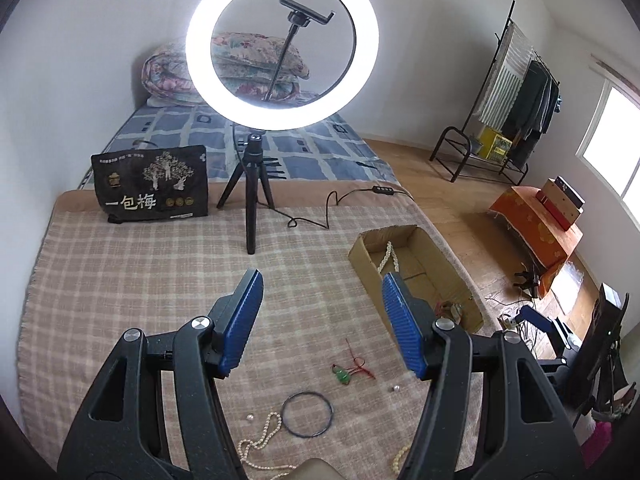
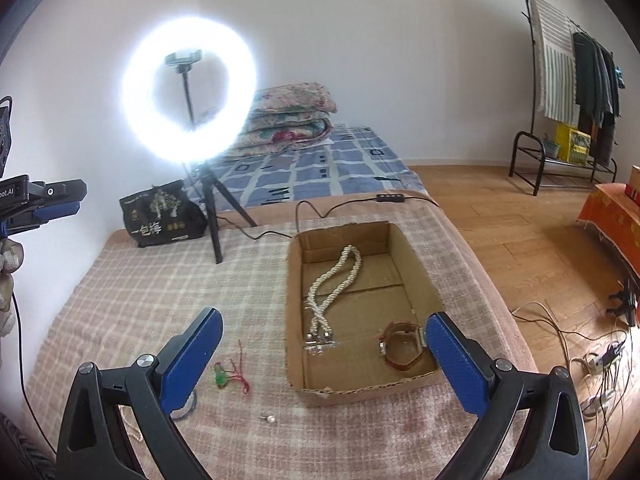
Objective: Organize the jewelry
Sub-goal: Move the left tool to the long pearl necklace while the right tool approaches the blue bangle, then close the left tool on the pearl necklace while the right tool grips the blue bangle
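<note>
Both grippers, left gripper (image 1: 322,300) and right gripper (image 2: 324,342), hover spread and empty; 2 pieces lie in the cardboard box (image 2: 294,320), while the green pendant (image 2: 221,376) waits on the blanket, likely next.

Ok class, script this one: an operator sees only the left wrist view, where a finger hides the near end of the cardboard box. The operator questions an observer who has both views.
Operator: What lies at the near end of the brown cardboard box?
Observer: A brown strap watch lies on the floor of the box, close to its right wall.
Operator: Where does the twisted white pearl rope end?
Observer: Its silver clasp ends rest near the left wall, apart from the watch.
Operator: And the right gripper?
Observer: Its fingers are spread wide and hold nothing.
</note>
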The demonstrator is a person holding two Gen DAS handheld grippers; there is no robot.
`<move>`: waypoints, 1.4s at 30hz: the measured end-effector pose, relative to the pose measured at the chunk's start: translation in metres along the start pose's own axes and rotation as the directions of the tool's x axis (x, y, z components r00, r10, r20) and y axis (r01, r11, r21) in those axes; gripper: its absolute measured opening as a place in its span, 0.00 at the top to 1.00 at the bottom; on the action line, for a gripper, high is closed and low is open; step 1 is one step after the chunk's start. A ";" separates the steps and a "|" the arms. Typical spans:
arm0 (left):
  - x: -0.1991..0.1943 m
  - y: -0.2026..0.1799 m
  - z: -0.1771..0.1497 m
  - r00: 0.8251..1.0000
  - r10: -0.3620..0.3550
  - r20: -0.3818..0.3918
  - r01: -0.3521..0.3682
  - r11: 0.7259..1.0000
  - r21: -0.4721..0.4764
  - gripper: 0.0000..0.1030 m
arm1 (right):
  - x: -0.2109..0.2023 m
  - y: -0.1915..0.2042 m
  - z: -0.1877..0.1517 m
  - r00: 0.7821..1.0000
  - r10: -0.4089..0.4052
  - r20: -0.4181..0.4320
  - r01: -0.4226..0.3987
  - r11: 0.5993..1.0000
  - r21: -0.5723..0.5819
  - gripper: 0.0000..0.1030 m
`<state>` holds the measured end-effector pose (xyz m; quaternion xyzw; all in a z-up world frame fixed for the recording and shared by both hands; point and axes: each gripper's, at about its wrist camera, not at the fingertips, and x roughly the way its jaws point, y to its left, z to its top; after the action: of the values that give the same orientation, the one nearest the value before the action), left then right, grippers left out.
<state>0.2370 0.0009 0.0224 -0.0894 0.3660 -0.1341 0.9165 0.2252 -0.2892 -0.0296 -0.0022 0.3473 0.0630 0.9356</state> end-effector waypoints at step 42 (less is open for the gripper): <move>0.048 0.091 -0.211 0.889 0.049 -0.456 -0.093 0.993 -0.075 0.66 | 0.111 0.122 -0.082 0.887 0.177 -0.427 -0.257 0.956 -0.138 0.66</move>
<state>0.1407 0.0584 -0.1837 -0.0854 0.5787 -0.1002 0.8049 0.2408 -0.1594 -0.1588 -0.0659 0.5261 0.1986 0.8243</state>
